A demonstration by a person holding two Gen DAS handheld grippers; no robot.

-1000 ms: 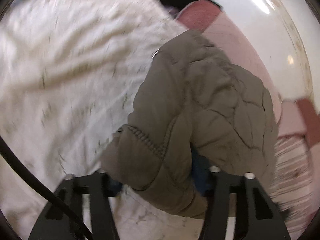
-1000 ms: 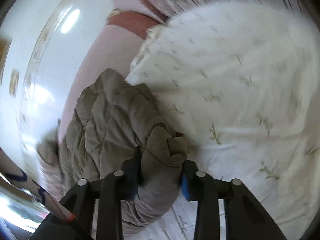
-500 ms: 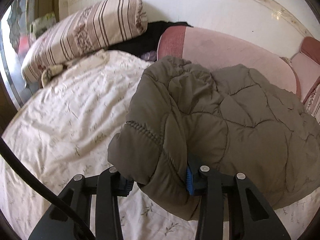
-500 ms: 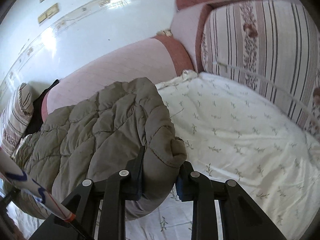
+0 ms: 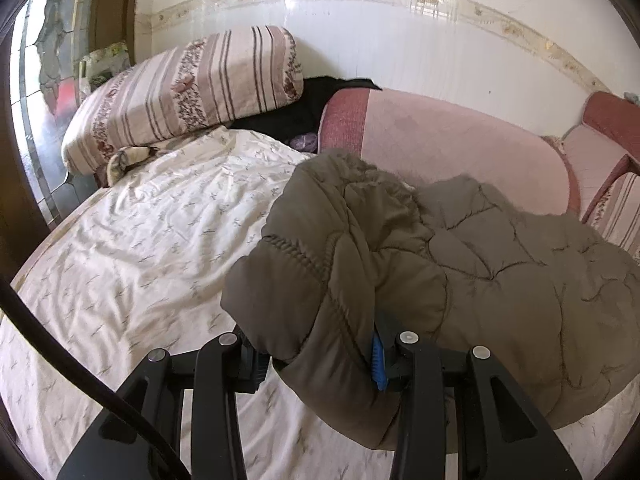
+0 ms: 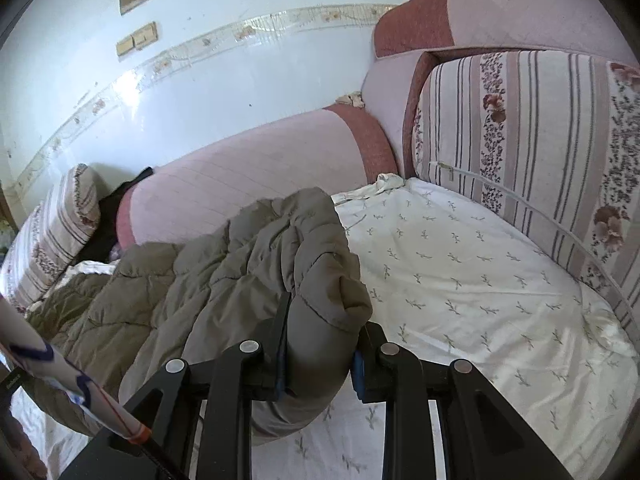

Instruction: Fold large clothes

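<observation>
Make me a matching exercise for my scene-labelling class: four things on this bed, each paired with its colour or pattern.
Things:
1. quilted jacket
2. bedsheet
3. pillow
4. bolster

Descriptions:
A. pink with dark red ends
B. olive brown
C. striped with floral bands
D. cream with small sprigs

Pairs: 1-B, 2-D, 3-C, 4-A
</observation>
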